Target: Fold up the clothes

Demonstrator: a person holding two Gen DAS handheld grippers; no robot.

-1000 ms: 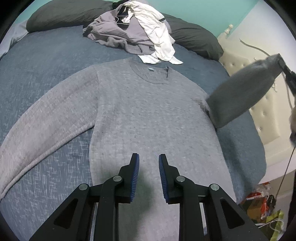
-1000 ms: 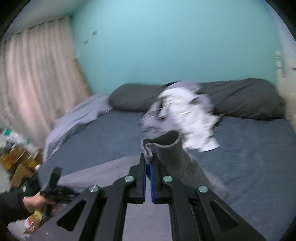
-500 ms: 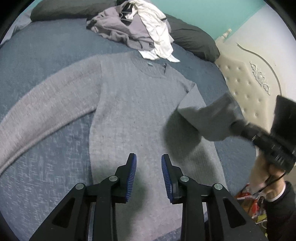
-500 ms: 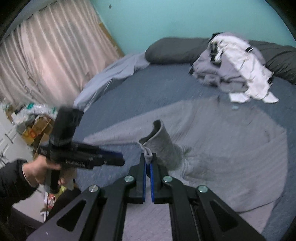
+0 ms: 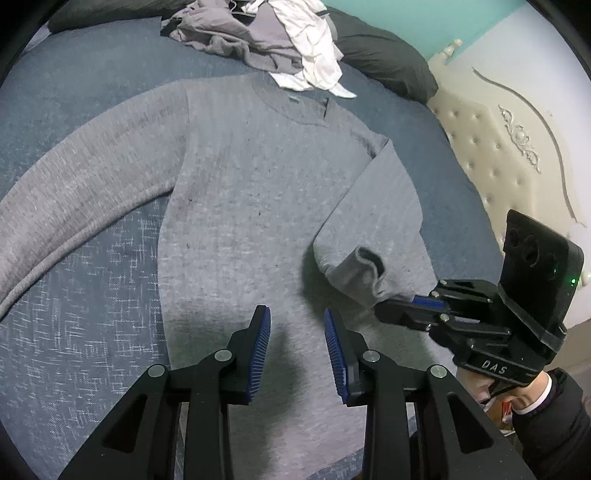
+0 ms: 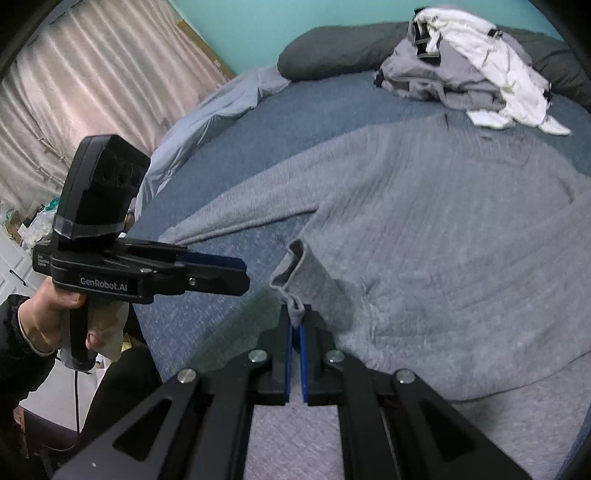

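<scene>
Bed (image 5: 92,81) with blue cover carries a grey sweater (image 5: 251,192) spread flat, collar toward 12 o'clock, loose clothes pile (image 5: 266,33) beyond. Right gripper (image 6: 295,325) is clamped on the right sleeve's cuff (image 6: 295,273), drawing it across the body at 4 o'clock, likely for a fold. Left gripper (image 5: 297,343) hovers over the hem, jaws parted, empty.

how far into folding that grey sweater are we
Early. Done: the sweater lies flat on the bed. In hand: the right gripper pinches one cuff, drawn over the body. Left: the other sleeve is spread out, the left gripper open and empty, and the clothes pile untouched.
</scene>
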